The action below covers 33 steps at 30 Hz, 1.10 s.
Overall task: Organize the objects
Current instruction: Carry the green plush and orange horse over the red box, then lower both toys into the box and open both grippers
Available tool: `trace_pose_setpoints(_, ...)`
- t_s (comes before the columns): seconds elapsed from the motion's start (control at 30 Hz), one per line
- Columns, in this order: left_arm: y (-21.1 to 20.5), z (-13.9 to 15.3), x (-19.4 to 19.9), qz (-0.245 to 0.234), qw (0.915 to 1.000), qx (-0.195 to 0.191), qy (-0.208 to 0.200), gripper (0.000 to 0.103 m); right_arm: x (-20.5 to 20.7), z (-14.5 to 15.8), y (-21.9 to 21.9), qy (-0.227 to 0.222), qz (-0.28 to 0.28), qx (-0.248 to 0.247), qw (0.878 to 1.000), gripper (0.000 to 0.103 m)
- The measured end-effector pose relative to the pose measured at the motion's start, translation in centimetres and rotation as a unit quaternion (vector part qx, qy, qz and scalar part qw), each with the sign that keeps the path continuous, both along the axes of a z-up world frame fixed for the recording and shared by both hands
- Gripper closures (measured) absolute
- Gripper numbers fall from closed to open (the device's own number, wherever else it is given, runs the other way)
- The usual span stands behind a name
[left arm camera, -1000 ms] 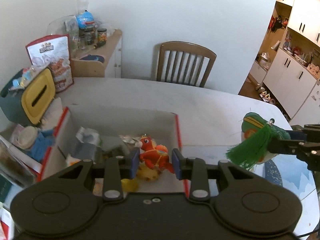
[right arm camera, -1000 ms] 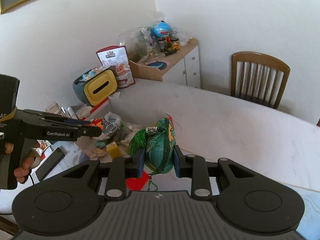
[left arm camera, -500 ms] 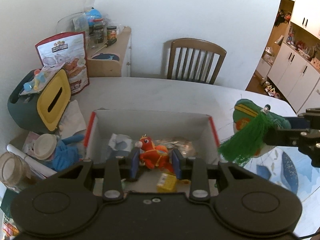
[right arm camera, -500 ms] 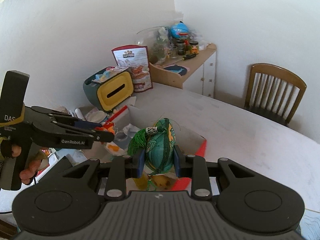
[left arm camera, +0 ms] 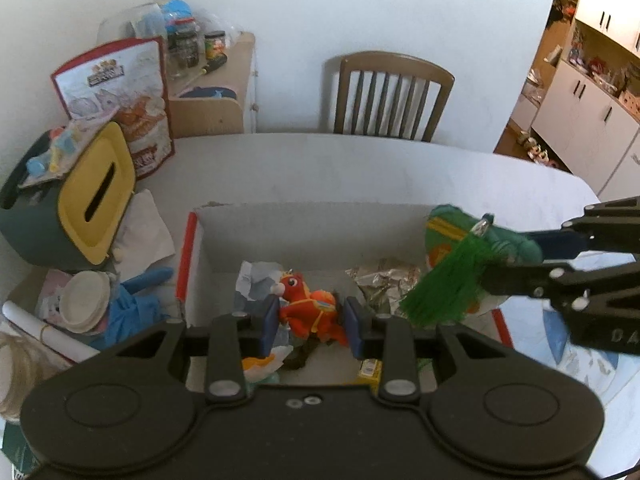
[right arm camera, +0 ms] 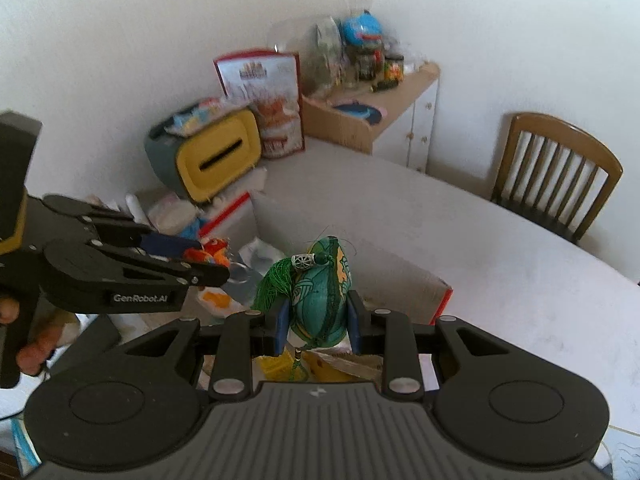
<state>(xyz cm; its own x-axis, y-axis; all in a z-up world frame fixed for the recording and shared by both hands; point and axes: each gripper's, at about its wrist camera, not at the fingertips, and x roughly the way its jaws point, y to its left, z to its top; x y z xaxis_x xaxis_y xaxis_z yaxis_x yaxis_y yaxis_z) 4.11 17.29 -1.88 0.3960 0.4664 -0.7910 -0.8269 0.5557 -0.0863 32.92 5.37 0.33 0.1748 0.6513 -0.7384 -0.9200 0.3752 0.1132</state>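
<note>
While both loads hang over box [left arm camera: 200,248] on table [left arm camera: 360,172]: left tool [left arm camera: 308,322] clamps orange plush [left arm camera: 310,308]; right tool [right arm camera: 318,326] clamps green tasselled ornament [right arm camera: 320,300]. Risk: tools collide above box; tassel snags on pad at release.

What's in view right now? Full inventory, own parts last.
cardboard box: 1, white with red edges, on table
orange plush toy: 1, held in left claw above box
green tasselled ornament: 1, held in right claw over box
foil wrapper: 1, silver, inside box
tissue box: 1, yellow and grey, left of box
snack bag: 1, red-white, behind tissue box
chair: 1, brown, far side
left claw: 1, black
right claw: 1, black
</note>
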Motion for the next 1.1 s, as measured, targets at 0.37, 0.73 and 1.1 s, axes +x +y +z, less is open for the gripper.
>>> trace_pose_setpoints(0.37, 1.5, -4.8, 1.8, -0.030, 0.9986, -0.037, 0.022, 0.070, -1.2, -5.6, 1.9, -0.007, 0.015, -0.080, 0.997, 0.075)
trace_pose_setpoints(0.73, 1.8, -7.6, 3.2, -0.057, 0.9957, -0.056, 0.047, 0.070, -2.8, -9.3, 2.1, -0.002, 0.047, -0.134, 0.990, 0.075)
trace_pose_setpoints(1.1, 2.6, -9.0, 3.9, -0.051, 0.9933, -0.080, 0.066, 0.074, -2.3, -10.6, 1.9, 0.031, 0.035, -0.129, 0.991, 0.072)
